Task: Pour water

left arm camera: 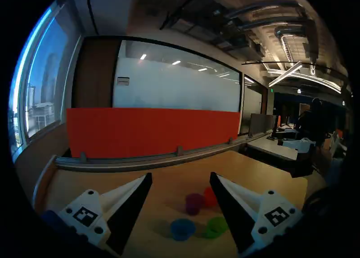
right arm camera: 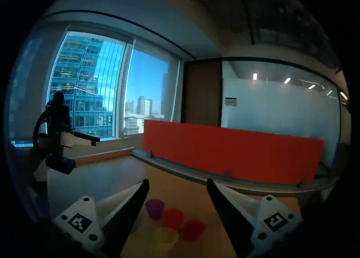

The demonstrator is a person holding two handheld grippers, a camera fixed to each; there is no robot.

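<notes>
In the left gripper view my left gripper point(left arm camera: 180, 174) is open with nothing between its fingers. Below it on the wooden table point(left arm camera: 252, 168) stand a purple cup point(left arm camera: 194, 203), a red cup point(left arm camera: 209, 196), a blue cup point(left arm camera: 182, 228) and a green cup point(left arm camera: 216, 226). In the right gripper view my right gripper point(right arm camera: 177, 181) is also open and holds nothing. It hovers above a purple cup point(right arm camera: 155, 208), a red cup point(right arm camera: 173, 218), a yellow cup point(right arm camera: 164, 238) and a pinkish-red cup point(right arm camera: 192, 229). All cups stand upright in a tight cluster; what is inside them cannot be made out.
An orange partition point(left arm camera: 153, 129) with a metal rail runs along the table's far edge. A large window point(right arm camera: 90, 96) is on the left. A dark device with white and blue parts point(right arm camera: 56, 136) stands at the left in the right gripper view. Other desks point(left arm camera: 288, 145) lie to the right.
</notes>
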